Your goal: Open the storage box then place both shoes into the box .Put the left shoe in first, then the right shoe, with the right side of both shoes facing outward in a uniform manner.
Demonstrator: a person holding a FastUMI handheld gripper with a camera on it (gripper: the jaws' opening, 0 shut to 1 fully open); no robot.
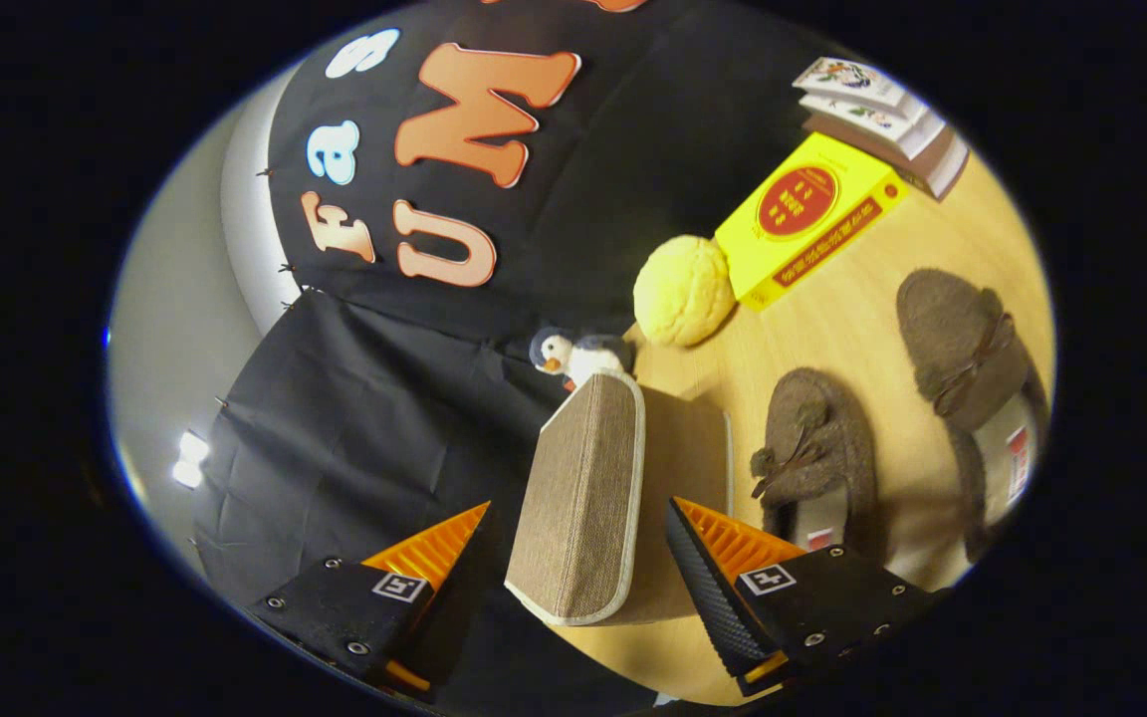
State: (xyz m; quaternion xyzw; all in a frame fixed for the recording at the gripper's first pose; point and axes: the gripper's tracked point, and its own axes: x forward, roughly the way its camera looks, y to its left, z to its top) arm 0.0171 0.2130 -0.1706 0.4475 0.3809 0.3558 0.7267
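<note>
A beige fabric storage box (693,468) rests on the wooden table (852,299). Its lid (583,498) stands raised on edge between my fingers. My gripper (581,506) is open, one finger on each side of the lid with a narrow gap showing on both sides. Two brown fuzzy slippers with bows lie on the table beside the box. The nearer slipper (817,448) is right next to the box and the farther slipper (972,368) lies a little beyond it.
A small penguin toy (573,354) and a yellow round plush (683,289) sit just past the box by the cloth wall. Farther along lie a yellow book (802,214) and a stack of books (882,110).
</note>
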